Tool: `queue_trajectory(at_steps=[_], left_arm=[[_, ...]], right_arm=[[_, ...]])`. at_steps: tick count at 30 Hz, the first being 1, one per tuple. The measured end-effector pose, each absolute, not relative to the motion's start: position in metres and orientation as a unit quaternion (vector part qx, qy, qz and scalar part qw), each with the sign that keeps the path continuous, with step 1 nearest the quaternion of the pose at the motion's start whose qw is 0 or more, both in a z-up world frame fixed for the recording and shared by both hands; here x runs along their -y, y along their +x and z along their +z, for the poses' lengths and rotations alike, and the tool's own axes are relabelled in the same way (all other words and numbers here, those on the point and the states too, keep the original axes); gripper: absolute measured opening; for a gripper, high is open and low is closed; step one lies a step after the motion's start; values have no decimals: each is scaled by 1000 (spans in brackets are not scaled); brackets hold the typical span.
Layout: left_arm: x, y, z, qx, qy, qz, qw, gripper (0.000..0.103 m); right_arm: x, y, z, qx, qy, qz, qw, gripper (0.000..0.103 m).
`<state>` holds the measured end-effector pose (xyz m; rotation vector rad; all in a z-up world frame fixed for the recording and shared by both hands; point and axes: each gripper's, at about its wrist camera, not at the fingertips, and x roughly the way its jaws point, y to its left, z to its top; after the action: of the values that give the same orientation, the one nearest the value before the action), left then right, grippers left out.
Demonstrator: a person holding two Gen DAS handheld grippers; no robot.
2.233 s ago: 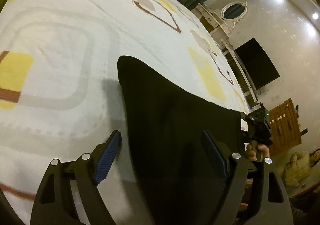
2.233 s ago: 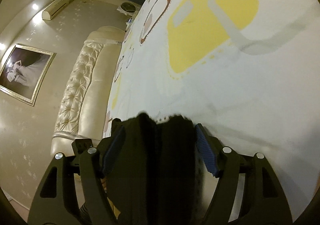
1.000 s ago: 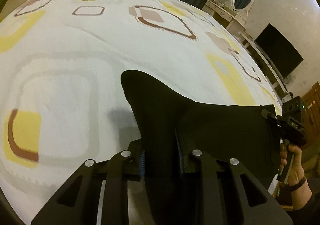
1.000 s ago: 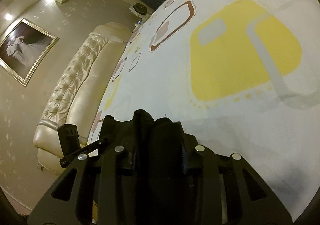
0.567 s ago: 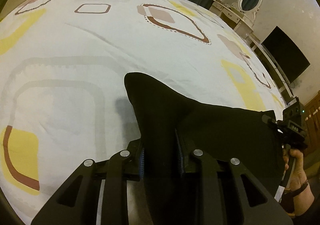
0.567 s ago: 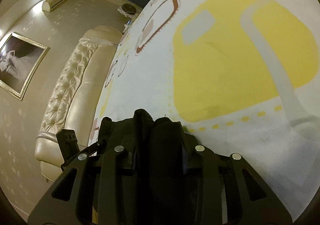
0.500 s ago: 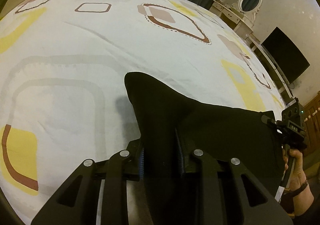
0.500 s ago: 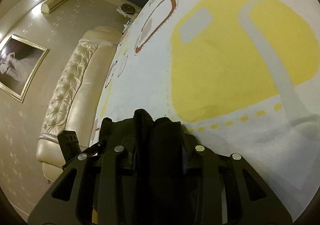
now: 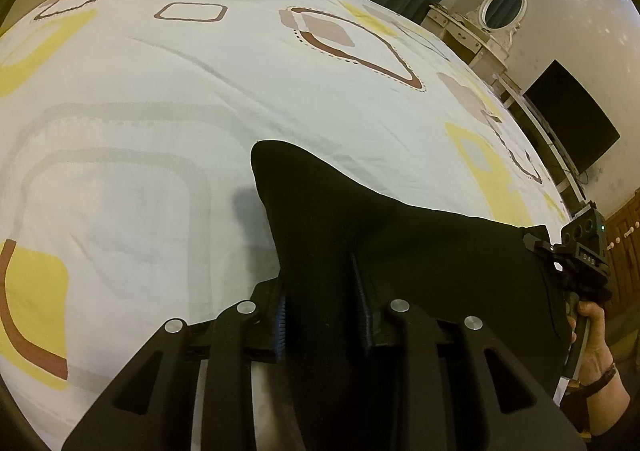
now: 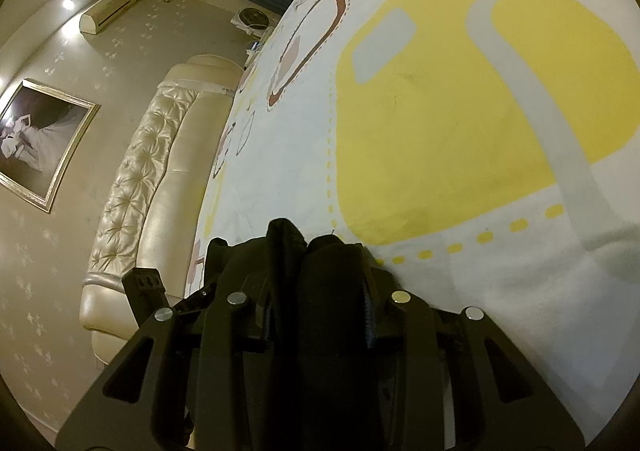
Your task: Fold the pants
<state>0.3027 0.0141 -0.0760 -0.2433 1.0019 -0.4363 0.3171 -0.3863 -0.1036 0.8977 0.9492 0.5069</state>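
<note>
While the left gripper (image 9: 322,317) has its jaws closed on a bunched fold of the pants (image 9: 400,251), the black cloth runs out from it in a taut sheet to the right gripper (image 10: 318,317), whose jaws are likewise clamped on a thick wad of the same garment. The pants are thus held at two points along one edge, with a loose corner reaching forward over the bedspread (image 9: 200,91); whether that corner rests on the sheet or hangs just above it cannot be told. By the look of it the fabric is soft, limp and light: it sags between the grips, bunches readily and will not keep a shape unaided. It appears matte rather than slick, so a pinch through several layers should hold. Grips are best kept at the edge or corners, since a hold nearer the middle would likely let the ends droop and crease. On the left side, the bedspread lies bare and broad ahead of the garment, giving ample room to lay and smooth a fold. Further right, the bed edge drops away towards a dresser (image 9: 480,39) and a dark screen (image 9: 572,123), both well apart from the cloth. In the right wrist view a padded headboard (image 10: 160,187) borders one side, with open sheet ahead.
</note>
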Motion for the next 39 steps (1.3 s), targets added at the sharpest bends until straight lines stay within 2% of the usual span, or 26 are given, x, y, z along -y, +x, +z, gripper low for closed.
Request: queue_trajectory(at_steps=[3,6,7,9,10,13,17,20,23,30,31,32,34,35,39], left_arm=[[-15,302,-74,-479,-114,-211,845,34],[-23,299,-69,-478,-131,-221,840,38],[-27,297,-68,-476,-139,-222,839,41],[-36,287,-67,-478,-157,-225,834,59],[-40,282,-67,-480,-164,-228,831,62],[-50,258,-67,-479,-177,-239,826,63],[-61,228,-72,-480,-218,-253,811,71],[-62,210,-76,-484,-248,-273,793,73],[-52,196,-77,-489,-237,-281,791,76],[-24,196,-79,-497,-233,-294,783,76],[-23,198,-80,-497,-238,-293,781,76],[-22,199,-80,-498,-243,-292,779,66],[-20,200,-83,-504,-249,-289,775,58],[-18,200,-83,-504,-250,-284,777,53],[-19,197,-77,-501,-253,-276,780,41]], right_arm=[[387,315,-101,-432,419,240,761,36],[391,308,-97,-426,432,239,758,45],[396,303,-96,-423,439,240,756,49],[402,291,-92,-419,442,240,756,53],[405,286,-91,-417,443,241,756,57],[412,266,-88,-416,447,245,753,61],[411,239,-86,-418,450,247,750,67],[410,223,-88,-418,453,247,748,69],[405,212,-89,-424,451,246,746,70],[384,203,-89,-440,425,233,756,71],[382,203,-89,-442,424,233,755,70],[379,204,-89,-445,422,234,754,62],[377,205,-92,-459,415,225,753,41],[377,205,-94,-459,416,225,752,36],[382,200,-94,-447,435,240,744,30]])
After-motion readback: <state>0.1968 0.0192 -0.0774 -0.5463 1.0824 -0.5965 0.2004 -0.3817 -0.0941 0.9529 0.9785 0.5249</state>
